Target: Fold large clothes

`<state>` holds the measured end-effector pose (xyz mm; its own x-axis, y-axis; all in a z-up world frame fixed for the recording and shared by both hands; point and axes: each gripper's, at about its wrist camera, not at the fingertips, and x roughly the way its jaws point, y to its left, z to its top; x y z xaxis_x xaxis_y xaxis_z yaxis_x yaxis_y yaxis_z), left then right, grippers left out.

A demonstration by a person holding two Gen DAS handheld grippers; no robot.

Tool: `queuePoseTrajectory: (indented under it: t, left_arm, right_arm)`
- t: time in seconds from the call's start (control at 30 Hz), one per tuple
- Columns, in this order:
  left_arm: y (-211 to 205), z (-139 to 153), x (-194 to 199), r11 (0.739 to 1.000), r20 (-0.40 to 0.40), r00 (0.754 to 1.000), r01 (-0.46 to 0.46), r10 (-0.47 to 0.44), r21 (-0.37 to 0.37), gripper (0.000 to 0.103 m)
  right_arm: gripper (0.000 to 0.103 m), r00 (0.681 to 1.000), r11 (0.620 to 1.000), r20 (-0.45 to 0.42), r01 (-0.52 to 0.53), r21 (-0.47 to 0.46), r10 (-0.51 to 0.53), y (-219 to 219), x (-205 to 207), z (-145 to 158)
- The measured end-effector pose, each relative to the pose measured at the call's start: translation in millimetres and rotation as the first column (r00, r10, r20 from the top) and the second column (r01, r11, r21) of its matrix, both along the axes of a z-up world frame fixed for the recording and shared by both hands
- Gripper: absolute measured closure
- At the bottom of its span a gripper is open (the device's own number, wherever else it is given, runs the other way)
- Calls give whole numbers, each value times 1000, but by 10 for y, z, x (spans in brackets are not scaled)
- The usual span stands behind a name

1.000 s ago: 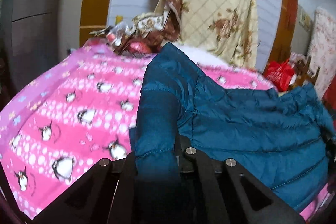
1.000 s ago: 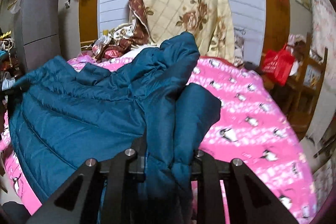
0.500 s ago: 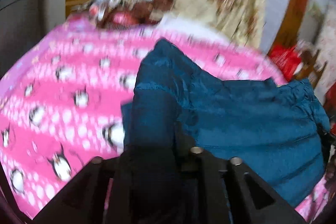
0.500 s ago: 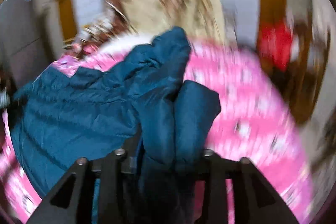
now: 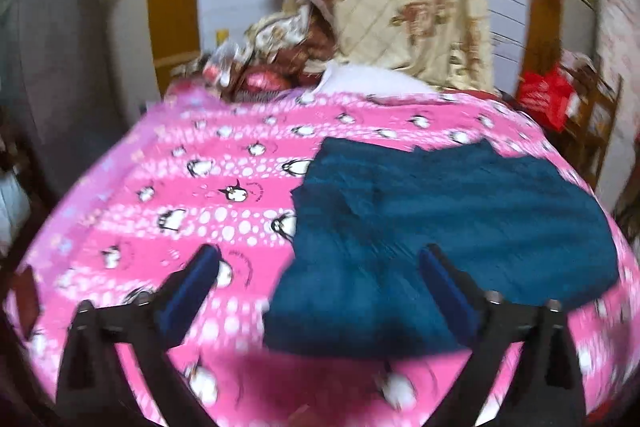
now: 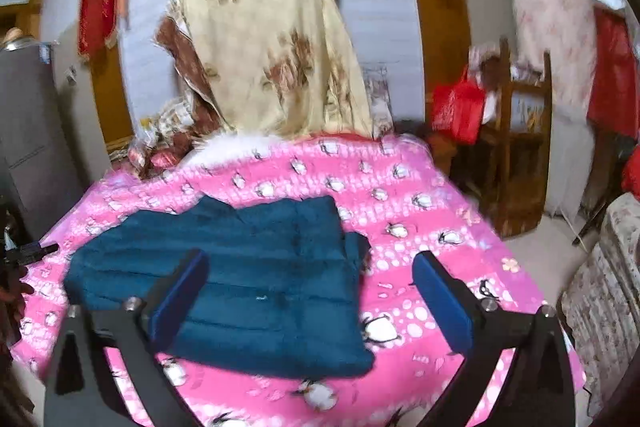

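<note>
Teal jacket [image 6: 256,287] lies folded on pink blanket [image 6: 420,227]; both grippers' fingers [image 5: 188,287] spread, empty.

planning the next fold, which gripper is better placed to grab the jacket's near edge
Right, marginally. The right gripper frames the teal jacket; the left gripper sits toward its left edge. Both hang open.

A pink blanket [image 5: 224,227] with penguin figures covers the bed. At its far end a cream quilt [image 6: 276,59] with brown flowers hangs against the wall, and a heap of brown and cream cloth [image 5: 280,39] lies to the left of it. A white furry thing [image 5: 376,81] lies at the far edge of the blanket. On the right a red bag [image 6: 456,111] rests on a wooden chair [image 6: 516,155]. Red decorations [image 6: 100,7] hang on the far wall at the left, beside a grey cabinet [image 6: 24,115].
</note>
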<state>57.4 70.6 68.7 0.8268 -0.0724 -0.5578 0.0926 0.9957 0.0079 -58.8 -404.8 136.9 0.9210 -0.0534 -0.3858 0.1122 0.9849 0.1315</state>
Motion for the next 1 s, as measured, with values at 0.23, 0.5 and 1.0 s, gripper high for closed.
queuePoseTrajectory:
  t: [0.23,0.5,1.0]
  left_arm:
    - [-486,-159,-966,998,-54,997,52,-53,-19,39]
    - [-939,-264,-1349,998,-145,988,57,-61,-32,40]
    - [-1150,-226,-1476,995,-135,986,94,-97,-22,40]
  right_arm:
    - [0,991,998,-119,57,-2,-57,521,-686,-146]
    - [0,987,999,-162,17,-38,-23,926,-1182,-352]
    - [0,989,1000,-145,-13,-9,12,984,-1231,-338]
